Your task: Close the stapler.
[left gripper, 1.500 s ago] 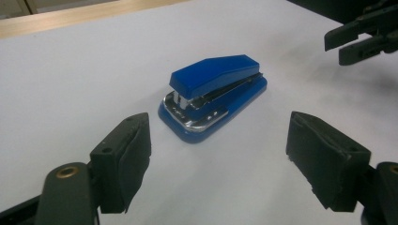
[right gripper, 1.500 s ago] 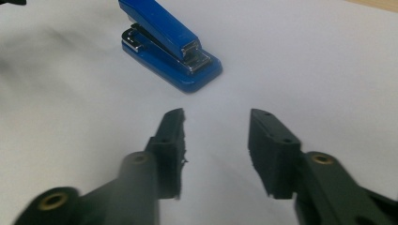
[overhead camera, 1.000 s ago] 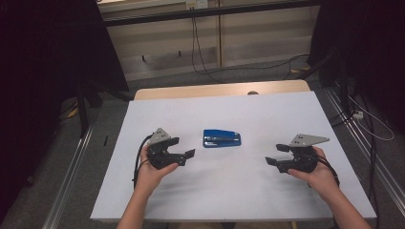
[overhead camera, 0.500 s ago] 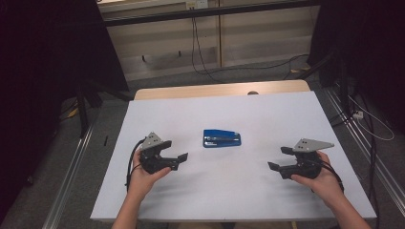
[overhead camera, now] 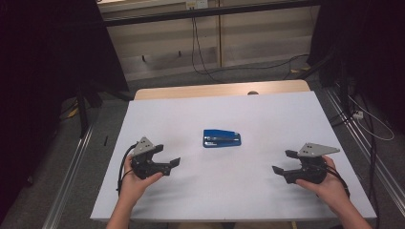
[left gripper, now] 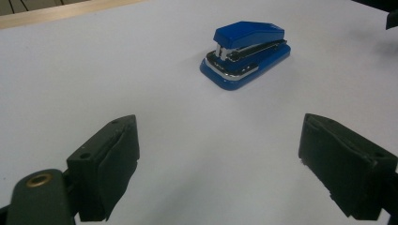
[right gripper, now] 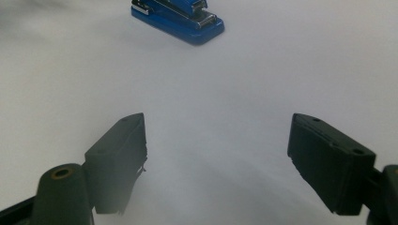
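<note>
Both forearms come in low over the white table (overhead camera: 191, 119), each hand wrapped around its tool from behind. The left gripper (overhead camera: 173, 162) points level toward the middle, jaws spread wide with only bare table between them. The right gripper (overhead camera: 282, 162) mirrors it from the other side; its jaws have just been opening and stand wide apart, holding nothing. The stapler (overhead camera: 222, 138) lies flat ahead of both pairs of jaws, well apart from each. It is glossy blue, closed, with a silver metal magazine showing between its top and base.
</note>
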